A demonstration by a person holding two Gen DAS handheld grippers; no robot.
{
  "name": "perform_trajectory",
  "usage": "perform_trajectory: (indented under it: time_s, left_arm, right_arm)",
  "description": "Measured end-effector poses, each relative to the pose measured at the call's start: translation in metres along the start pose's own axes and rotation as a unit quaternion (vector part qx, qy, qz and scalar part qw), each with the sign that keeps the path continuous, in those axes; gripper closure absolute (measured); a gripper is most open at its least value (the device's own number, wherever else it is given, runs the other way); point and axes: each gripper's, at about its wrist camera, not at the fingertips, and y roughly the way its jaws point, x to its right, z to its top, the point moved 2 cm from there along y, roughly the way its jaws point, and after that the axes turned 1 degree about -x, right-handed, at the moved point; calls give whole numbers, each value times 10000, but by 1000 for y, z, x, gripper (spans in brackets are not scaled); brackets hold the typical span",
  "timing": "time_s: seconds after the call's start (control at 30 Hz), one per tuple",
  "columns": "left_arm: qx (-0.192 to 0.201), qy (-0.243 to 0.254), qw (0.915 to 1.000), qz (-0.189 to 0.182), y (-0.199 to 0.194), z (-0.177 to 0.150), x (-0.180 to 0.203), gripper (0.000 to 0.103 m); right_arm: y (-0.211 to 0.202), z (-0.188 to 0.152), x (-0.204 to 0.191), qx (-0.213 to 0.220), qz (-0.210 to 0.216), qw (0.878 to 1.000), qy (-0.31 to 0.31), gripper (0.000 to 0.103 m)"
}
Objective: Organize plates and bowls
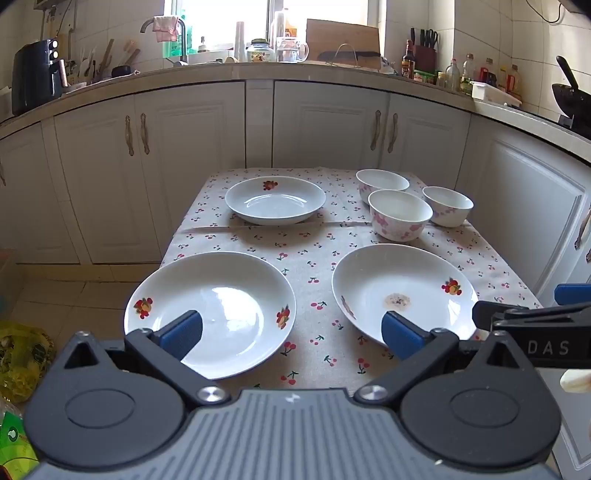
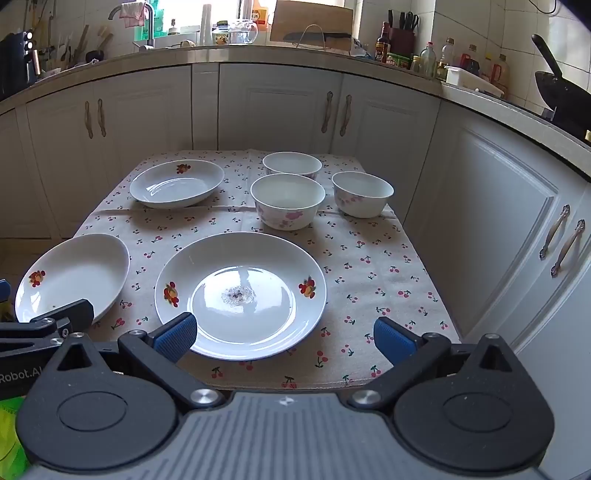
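Both tools empty, wide open: left gripper [image 1: 291, 332], right gripper [image 2: 284, 338]. Round dishes all upright, no long axis. Two plates [image 2: 240, 295] [image 1: 210, 314] at table [image 2: 369, 266] near edge, third plate [image 2: 176, 183] far-left corner, three bowls [image 2: 288, 201] far-right corner. Readable lettering: "DAS", "Robot.A".

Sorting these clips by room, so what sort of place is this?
Most likely a home kitchen: a faucet on the counter, a knife block beside condiment bottles, and a black wok at right.
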Motion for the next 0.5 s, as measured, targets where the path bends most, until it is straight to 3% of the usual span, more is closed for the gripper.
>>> perform_trajectory:
  time_s: [0.5]
  left_arm:
    - [11, 33, 10000, -30, 0, 1, 1, 1]
  right_arm:
    - [-5, 3, 1, 17, -37, 10000, 15, 0]
